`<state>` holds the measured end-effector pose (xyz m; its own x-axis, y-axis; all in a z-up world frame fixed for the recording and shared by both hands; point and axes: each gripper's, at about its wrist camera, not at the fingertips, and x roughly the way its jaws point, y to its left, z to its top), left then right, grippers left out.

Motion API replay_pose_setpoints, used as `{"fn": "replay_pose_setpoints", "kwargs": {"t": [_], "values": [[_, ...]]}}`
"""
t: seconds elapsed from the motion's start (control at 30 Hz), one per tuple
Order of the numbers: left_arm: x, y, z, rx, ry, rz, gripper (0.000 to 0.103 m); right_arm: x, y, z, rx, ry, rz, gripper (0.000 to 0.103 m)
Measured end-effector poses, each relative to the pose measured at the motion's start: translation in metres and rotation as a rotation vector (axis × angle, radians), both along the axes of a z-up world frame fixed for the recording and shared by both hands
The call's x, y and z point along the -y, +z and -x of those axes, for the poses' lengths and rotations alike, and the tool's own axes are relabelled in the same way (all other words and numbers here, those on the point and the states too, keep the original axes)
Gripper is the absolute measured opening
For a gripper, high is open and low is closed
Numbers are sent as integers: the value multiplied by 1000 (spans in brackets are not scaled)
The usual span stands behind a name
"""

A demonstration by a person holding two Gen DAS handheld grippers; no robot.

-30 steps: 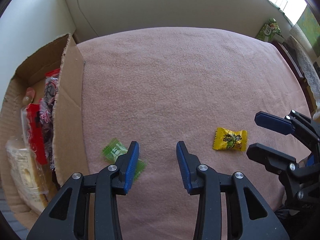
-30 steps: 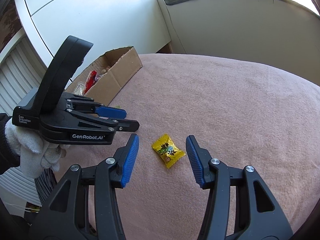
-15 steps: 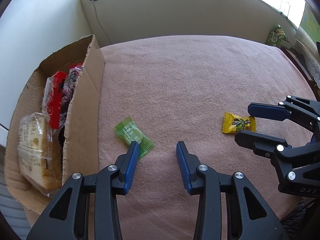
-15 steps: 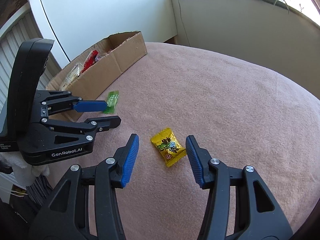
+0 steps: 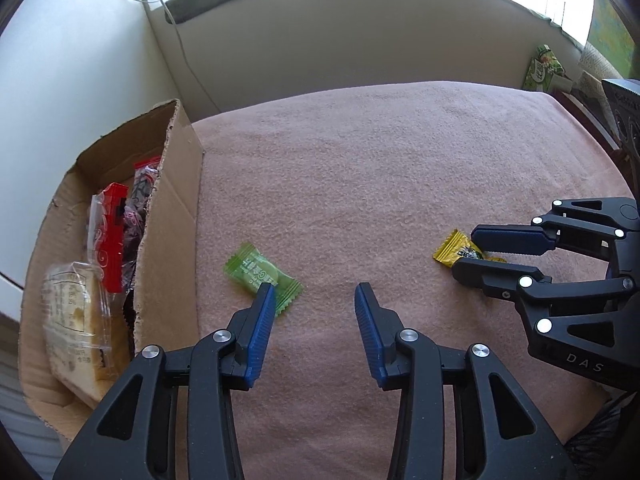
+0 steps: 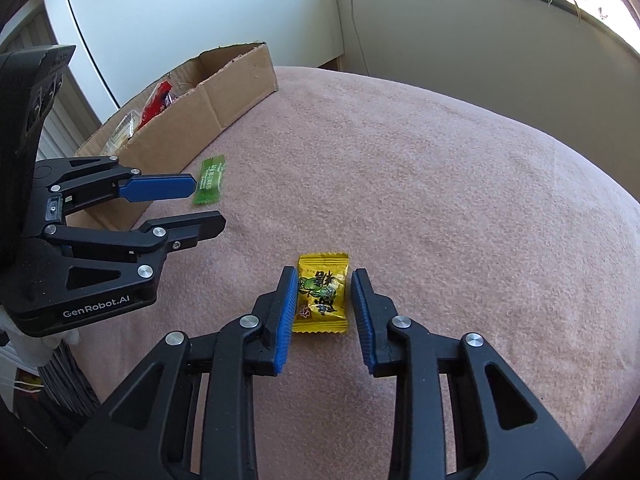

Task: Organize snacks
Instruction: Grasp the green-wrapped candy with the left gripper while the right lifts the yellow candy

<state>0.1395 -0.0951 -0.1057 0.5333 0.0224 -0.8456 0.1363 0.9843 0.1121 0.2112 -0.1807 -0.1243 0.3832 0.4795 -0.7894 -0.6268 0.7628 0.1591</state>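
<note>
A yellow wrapped candy (image 6: 322,296) lies on the pink cloth (image 6: 440,184) between the blue pads of my right gripper (image 6: 324,276). Its jaws are closing around the candy, the left pad at the wrapper's edge and a thin gap at the right pad. In the left wrist view the same candy (image 5: 452,250) sits between the right gripper's (image 5: 466,252) fingers. A green wrapped candy (image 5: 256,270) lies just ahead of the left finger of my left gripper (image 5: 314,292). Those jaws are opening, with nothing between them. The green candy (image 6: 210,180) lies beside the cardboard box (image 6: 224,96).
The cardboard box (image 5: 168,240) at the cloth's left edge holds a red packet (image 5: 114,236), a dark patterned packet and wrapped bread (image 5: 76,328). A green snack bag (image 5: 542,68) stands at the far right by the window. A white wall and cable run behind.
The right gripper's jaws have narrowed around the yellow candy and it has dipped closer. The left gripper has tilted up, so the green candy now shows ahead of its left finger.
</note>
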Motion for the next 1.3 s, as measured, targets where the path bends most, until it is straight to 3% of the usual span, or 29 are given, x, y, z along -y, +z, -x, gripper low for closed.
{"fn": "replay_pose_setpoints", "kwargs": {"t": [0.3,0.47,0.73,0.9,1.07,1.2,1.3], "values": [[-3,-12,-23,-40,182,-13,47,-3,0,-10,-14,67,-13,29],[-3,-15,-43,-34,228,-4,51,1,-1,-10,-25,98,-55,29],[3,-16,-50,-8,145,-17,45,6,1,2,5,87,-32,29],[7,-18,-45,11,124,-95,48,9,3,4,7,94,-42,29],[0,-22,-56,3,135,-18,48,15,2,7,1,99,-40,29],[3,-22,-55,-7,70,26,23,16,1,5,-10,99,-41,29],[7,-23,-54,4,35,18,21,10,1,8,10,98,-7,31]]}}
